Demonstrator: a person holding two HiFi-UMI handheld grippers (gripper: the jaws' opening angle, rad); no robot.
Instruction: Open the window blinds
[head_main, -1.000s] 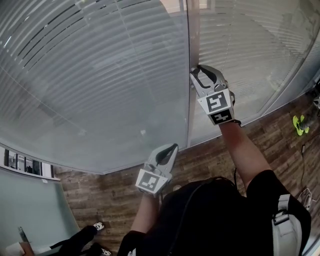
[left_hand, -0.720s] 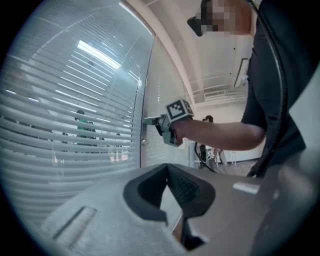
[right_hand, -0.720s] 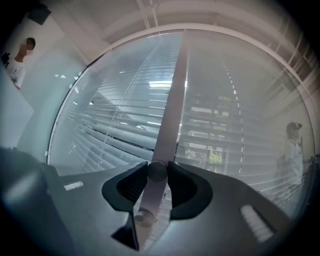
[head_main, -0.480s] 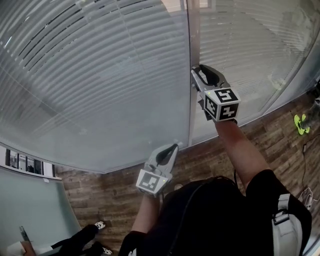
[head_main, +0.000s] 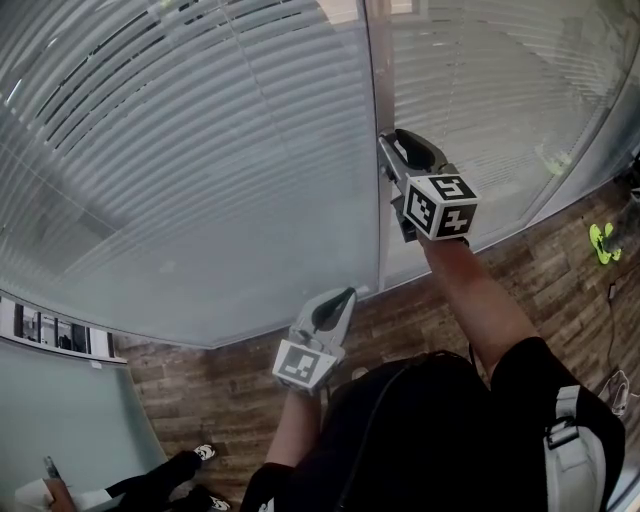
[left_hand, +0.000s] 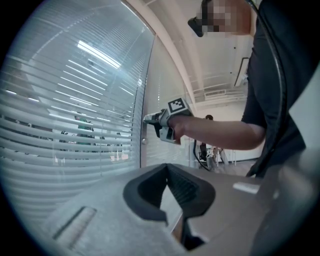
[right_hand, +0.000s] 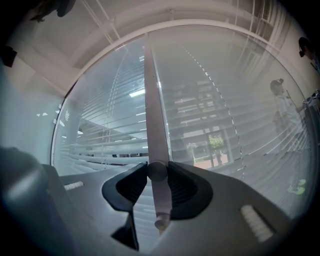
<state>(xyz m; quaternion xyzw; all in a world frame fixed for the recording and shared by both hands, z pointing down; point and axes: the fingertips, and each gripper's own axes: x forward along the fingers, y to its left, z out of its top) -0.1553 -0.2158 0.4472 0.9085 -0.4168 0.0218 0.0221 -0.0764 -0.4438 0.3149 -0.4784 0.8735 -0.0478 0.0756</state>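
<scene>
Pale horizontal blinds (head_main: 200, 150) hang behind glass on both sides of a grey upright post (head_main: 380, 90). My right gripper (head_main: 386, 152) reaches level to that post and is shut on a small round knob (right_hand: 157, 171), one pad pressing each side of it. The post (right_hand: 152, 120) rises straight above the knob between the slats (right_hand: 215, 115). My left gripper (head_main: 346, 293) hangs lower, in front of the glass's bottom edge, shut with nothing in it and touching nothing. From the left gripper view the right gripper (left_hand: 150, 119) shows at the post, beside the blinds (left_hand: 65, 130).
Wood-plank floor (head_main: 560, 270) runs along the base of the glass. A green object (head_main: 602, 243) and cables lie at the right. Someone's shoe (head_main: 200, 452) shows at the lower left. People stand far off down the room (left_hand: 207, 150).
My right gripper has rolled about its own axis while staying on the knob, bringing another face of its marker cube into view. The left gripper has not moved.
</scene>
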